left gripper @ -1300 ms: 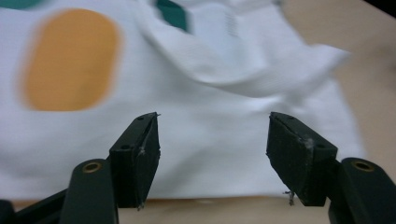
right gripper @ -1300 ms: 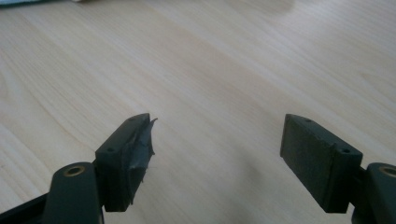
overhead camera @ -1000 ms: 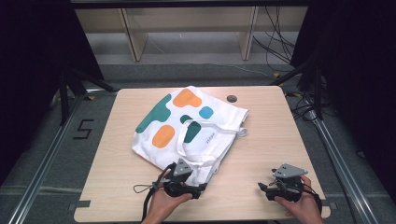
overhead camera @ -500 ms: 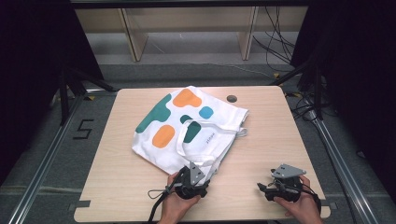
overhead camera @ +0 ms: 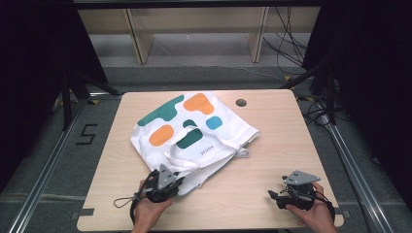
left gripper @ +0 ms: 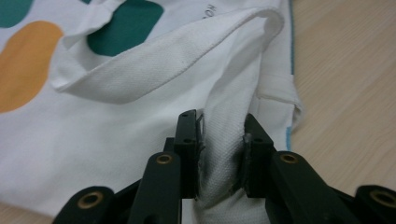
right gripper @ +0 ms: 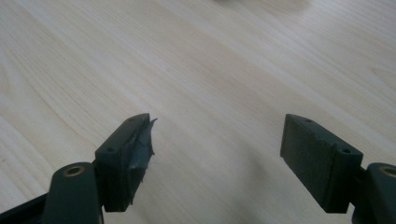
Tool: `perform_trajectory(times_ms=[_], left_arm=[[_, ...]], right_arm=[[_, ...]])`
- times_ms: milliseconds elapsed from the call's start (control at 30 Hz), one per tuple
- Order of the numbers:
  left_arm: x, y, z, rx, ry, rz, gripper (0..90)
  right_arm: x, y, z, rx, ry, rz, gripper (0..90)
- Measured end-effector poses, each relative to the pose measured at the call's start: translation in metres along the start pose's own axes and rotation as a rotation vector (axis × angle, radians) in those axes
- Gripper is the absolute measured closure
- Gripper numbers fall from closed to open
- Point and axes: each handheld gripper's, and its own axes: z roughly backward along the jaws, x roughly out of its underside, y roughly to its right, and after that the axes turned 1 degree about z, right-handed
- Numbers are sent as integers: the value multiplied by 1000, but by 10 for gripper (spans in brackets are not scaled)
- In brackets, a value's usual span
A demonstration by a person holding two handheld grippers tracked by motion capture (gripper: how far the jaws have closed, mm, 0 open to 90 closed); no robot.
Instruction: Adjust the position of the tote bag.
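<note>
A white tote bag with teal, orange and blue blotches lies flat in the middle of the wooden table. My left gripper is at the bag's near edge. In the left gripper view its jaws have just been closing, and both pads of the left gripper now press on a raised fold of white fabric by the bag's handle. My right gripper rests near the table's front right corner. In the right gripper view my right gripper is open over bare wood, with nothing between its fingers.
A small dark round disc sits on the table's far side, behind the bag. Wooden shelf legs stand on the floor beyond the table. Metal rails run along both sides.
The left gripper slid right, then back left along the bag's near edge, and its jaws closed on a fold of fabric. The right gripper stayed put.
</note>
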Motion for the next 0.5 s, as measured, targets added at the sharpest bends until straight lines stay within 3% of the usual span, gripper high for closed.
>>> perform_trajectory(times_ms=[33,100,233,267,300,367,400,500], left_arm=[[0,0,0,0,0,0,733],[14,-15,11,-43,0,70,738],[24,-30,20,-75,3,86,742],[30,-39,25,-89,12,113,740],[31,-43,27,-108,5,120,739],[33,-48,30,-121,-5,123,736],[36,-54,31,-131,-18,134,734],[37,-57,31,-135,-30,118,731]], right_arm=[[0,0,0,0,0,0,261],[0,0,2,9,-9,-2,261],[-1,0,1,16,2,3,261],[-1,0,0,-4,5,-2,262],[-2,-1,0,13,14,-11,263],[-5,-3,0,-2,-1,-40,269],[-13,-2,-6,-3,48,-22,287],[-23,-4,-14,-4,72,4,288]])
